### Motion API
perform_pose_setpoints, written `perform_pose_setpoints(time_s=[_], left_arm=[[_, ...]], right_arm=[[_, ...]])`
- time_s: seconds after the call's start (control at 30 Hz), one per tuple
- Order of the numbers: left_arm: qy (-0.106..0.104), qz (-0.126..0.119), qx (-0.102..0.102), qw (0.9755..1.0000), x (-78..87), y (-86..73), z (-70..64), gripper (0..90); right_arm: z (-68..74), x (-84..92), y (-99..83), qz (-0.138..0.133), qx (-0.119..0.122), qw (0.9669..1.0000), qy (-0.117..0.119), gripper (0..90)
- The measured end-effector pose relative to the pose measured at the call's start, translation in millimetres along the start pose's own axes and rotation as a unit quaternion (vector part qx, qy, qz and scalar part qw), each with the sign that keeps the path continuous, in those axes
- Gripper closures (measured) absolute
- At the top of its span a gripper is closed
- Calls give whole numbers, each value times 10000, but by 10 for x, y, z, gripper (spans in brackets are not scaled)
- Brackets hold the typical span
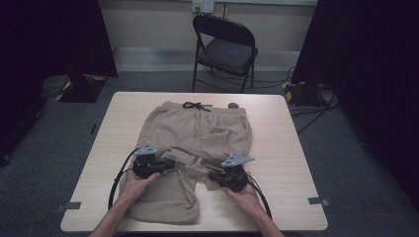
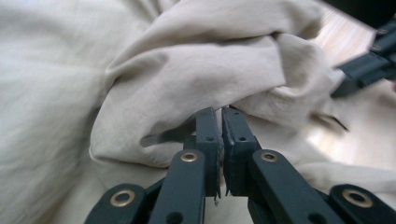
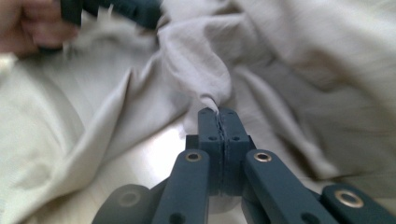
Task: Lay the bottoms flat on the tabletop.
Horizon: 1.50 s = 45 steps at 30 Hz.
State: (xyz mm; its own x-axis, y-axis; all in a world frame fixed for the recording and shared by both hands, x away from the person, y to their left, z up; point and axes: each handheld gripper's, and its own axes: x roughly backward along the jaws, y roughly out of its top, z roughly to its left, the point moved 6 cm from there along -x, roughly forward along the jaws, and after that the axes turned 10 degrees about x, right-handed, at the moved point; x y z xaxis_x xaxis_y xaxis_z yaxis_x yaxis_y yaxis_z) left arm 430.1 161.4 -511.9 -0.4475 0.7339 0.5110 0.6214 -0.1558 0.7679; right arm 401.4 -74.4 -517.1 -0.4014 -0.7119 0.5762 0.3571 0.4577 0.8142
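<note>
**Two grippers pinch folds of tan trousers at mid-table**

A light wooden table [image 1: 281, 148] stands on grey carpet, a black folding chair [image 1: 225, 49] beyond its far edge; across the table's middle lies a pair of tan trousers [image 1: 197, 133], waistband at the far side with a dark drawstring [image 1: 196, 105] knotted at its centre, one leg running toward the near edge left of centre, the other bunched up around the crotch; a person's forearms enter from the near side, each hand around a black tool; the left gripper [image 2: 219, 122] sits on the near-left leg, its jaws drawn almost together on a raised fold of the cloth; the right gripper [image 3: 218, 112], near right of the bunched leg, has its jaws pressed tight with a small peak of fabric caught at the tips; the two tools lie near each other, apart.
</note>
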Motion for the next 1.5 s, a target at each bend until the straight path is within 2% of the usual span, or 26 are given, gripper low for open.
perform_pose_setpoints(time_s=[0.13, 0.2, 0.4, 0.53, 0.57, 0.63, 0.67, 0.83, 1.1, 1.27, 1.33, 1.37, 1.43, 1.5], left_arm=[[-141, -113, -82, 9998, 56, 59, -98, 865], [-181, -155, -106, 9997, 79, 89, -140, 866], [-446, -356, -188, 9982, 181, 181, -314, 869], [-643, -386, -363, 9965, 213, 225, -471, 870], [-707, -413, -333, 9961, 212, 233, -512, 870], [-793, -415, -454, 9950, 208, 252, -606, 871], [-874, -419, -433, 9943, 204, 260, -669, 871], [-1177, -399, -693, 9898, 199, 299, -964, 871], [-1537, -491, -655, 9847, 138, 410, -1237, 871], [-1873, -394, -825, 9780, 58, 469, -1521, 871], [-2053, -384, -853, 9742, 37, 487, -1639, 871], [-2079, -356, -942, 9730, 20, 492, -1710, 871], [-2215, -362, -955, 9698, 8, 496, -1795, 871], [-2240, -339, -1028, 9686, 3, 498, -1858, 871]], right_arm=[[-173, 248, 101, -436, -228, 9987, -152, 900], [-262, 368, 130, -572, -306, 9975, -265, 900], [-550, 724, 218, -997, -555, 9910, -698, 900], [-686, 952, 306, -1269, -599, 9864, -860, 900], [-711, 1001, 324, -1310, -608, 9855, -895, 900], [-756, 1074, 355, -1338, -638, 9843, -955, 900], [-768, 1095, 368, -1351, -635, 9839, -978, 900], [-808, 1239, 468, -1431, -593, 9818, -1097, 900], [-836, 1518, 575, -1572, -549, 9776, -1289, 900], [-888, 1693, 600, -1669, -559, 9742, -1416, 900], [-902, 1769, 594, -1725, -572, 9725, -1456, 900], [-909, 1803, 585, -1729, -576, 9721, -1474, 900], [-911, 1873, 556, -1705, -561, 9719, -1523, 900], [-902, 1934, 527, -1693, -537, 9720, -1537, 900]])
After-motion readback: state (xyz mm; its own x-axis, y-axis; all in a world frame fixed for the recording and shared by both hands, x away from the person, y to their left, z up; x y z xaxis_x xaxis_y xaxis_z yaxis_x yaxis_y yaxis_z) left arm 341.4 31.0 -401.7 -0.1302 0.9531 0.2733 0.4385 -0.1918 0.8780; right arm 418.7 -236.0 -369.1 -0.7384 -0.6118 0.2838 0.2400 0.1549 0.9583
